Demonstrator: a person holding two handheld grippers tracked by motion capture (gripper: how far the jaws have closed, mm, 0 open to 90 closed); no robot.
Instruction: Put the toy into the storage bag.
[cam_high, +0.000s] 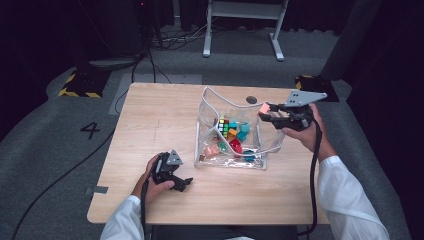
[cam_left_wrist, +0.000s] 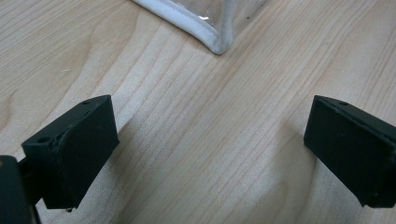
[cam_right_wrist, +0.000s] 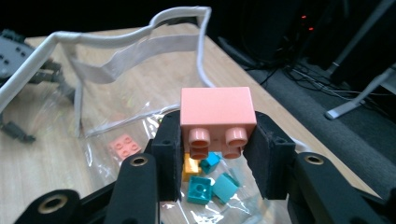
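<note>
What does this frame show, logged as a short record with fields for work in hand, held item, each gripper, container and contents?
work in hand: handling toy bricks at a clear bag
held item: pink brick, studs toward the camera, clamped between the fingers
right gripper: shut on the brick, above the bag's far right rim
left gripper: open, nothing between the fingers, low over the table beside the bag's near corner
container: clear bag, white-edged, mouth open
contents: coloured bricks, a puzzle cube
</note>
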